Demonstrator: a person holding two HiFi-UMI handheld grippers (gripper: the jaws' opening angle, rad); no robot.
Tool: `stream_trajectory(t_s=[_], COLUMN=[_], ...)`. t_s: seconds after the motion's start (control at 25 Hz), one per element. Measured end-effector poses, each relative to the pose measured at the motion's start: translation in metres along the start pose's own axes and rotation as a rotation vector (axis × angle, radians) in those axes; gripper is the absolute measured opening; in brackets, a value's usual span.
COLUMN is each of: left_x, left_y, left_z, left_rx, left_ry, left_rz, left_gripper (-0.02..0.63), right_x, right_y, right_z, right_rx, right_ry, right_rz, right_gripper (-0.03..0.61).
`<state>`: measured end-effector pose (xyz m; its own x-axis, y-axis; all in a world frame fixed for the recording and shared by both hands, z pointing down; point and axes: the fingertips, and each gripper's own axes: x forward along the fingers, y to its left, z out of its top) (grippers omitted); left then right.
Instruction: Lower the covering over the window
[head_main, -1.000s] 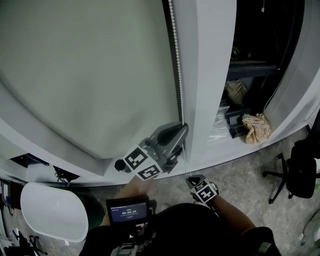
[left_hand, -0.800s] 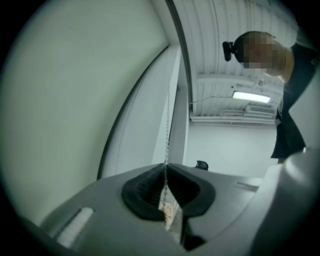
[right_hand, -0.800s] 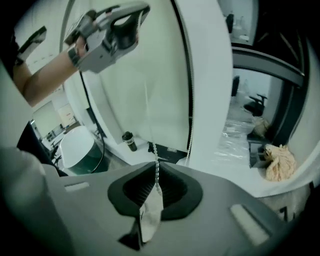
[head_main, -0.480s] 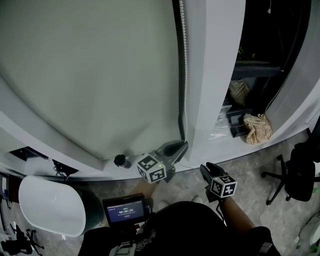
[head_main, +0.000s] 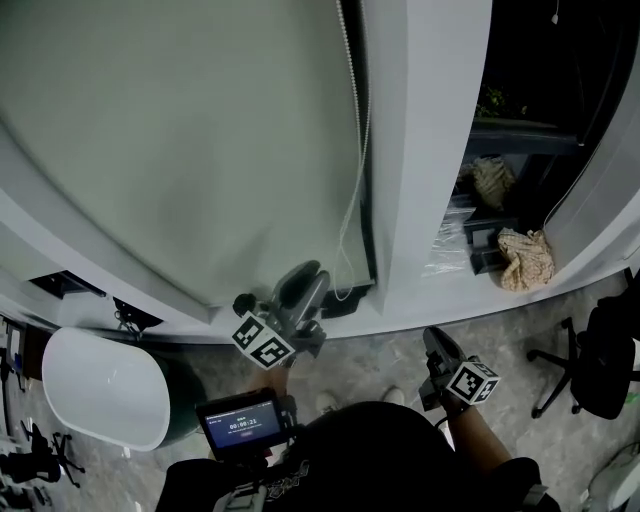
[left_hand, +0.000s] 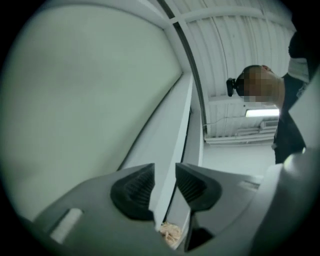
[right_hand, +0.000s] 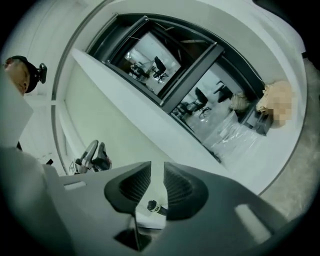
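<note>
Window blind (head_main: 180, 130) hangs low, its top cut off. Left gripper (left_hand: 165, 172) fingers have just been opening, right gripper (right_hand: 157, 172) fingers closing a little; both pairs stand apart, empty.

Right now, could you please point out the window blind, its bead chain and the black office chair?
window blind (head_main: 180, 150), head view, middle of the fabric
bead chain (head_main: 351, 75), head view, upper stretch
black office chair (head_main: 608, 350), head view, backrest

Clad in a black top (head_main: 385, 462). Small black screen (head_main: 240, 425) with a blue-lit readout at the chest. Above the screen, grey moulded left gripper (head_main: 312, 272) bearing a black-and-white marker cube (head_main: 262, 342); right of the screen, matching right gripper (head_main: 433, 336). Black ribbed pads (left_hand: 134, 187).
</note>
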<state>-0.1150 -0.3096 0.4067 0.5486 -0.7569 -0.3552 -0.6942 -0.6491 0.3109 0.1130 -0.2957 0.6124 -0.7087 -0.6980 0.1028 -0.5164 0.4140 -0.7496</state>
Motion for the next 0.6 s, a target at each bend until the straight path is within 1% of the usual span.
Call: stream_trajectory(t_s=[0.04,0.08,0.12,0.16,0.2,0.24,0.32,0.36,0.4,0.48,0.6], left_x=[-0.011,-0.023,-0.033,-0.043,-0.051,-0.059,-0.076,-0.084,-0.091,-0.107,-0.13], left_y=[0.001,0.0,-0.004,-0.013,-0.027,-0.046,-0.092,-0.113,-0.131,-0.158,-0.186], left_z=[0.0,-0.003,-0.01,-0.022,-0.036,-0.054,-0.088,-0.101,-0.111,-0.122,-0.123], left_rx=[0.022,0.04,0.05,0.048,0.033,0.006,-0.066,-0.103,-0.138,-0.178,-0.176], left_ry=[-0.002,0.011,0.04,0.084,0.14,0.206,0.328,0.366,0.389,0.411,0.431], left_rz=[0.038,0.073,0.097,0.104,0.089,0.055,-0.037,-0.073,-0.094,-0.103,-0.101], left_gripper=[0.12,0.12,0.12,0.12,0.119,0.111,0.027,-0.002,-0.005,-0.005,-0.005], right_x=[0.002,0.004,0.007,0.01,0.014,0.018,0.025,0.029,0.031,0.031,0.016], right_y=[0.007,0.016,0.028,0.043,0.059,0.075,0.106,0.122,0.138,0.173,0.224], right_z=[0.004,0.008,0.012,0.013,0.011,0.005,-0.017,-0.03,-0.044,-0.071,-0.108], right_rx=[-0.006,-0.011,-0.017,-0.023,-0.031,-0.04,-0.057,-0.057,-0.051,-0.025,0.029], right_ry=[0.007,0.016,0.026,0.042,0.066,0.103,0.203,0.257,0.309,0.404,0.507], right_rz=[0.031,0.068,0.114,0.168,0.227,0.285,0.391,0.438,0.485,0.587,0.721], right_gripper=[0.079,0.043,0.008,0.008,0.008,0.008,0.007,0.008,0.008,0.008,0.008])
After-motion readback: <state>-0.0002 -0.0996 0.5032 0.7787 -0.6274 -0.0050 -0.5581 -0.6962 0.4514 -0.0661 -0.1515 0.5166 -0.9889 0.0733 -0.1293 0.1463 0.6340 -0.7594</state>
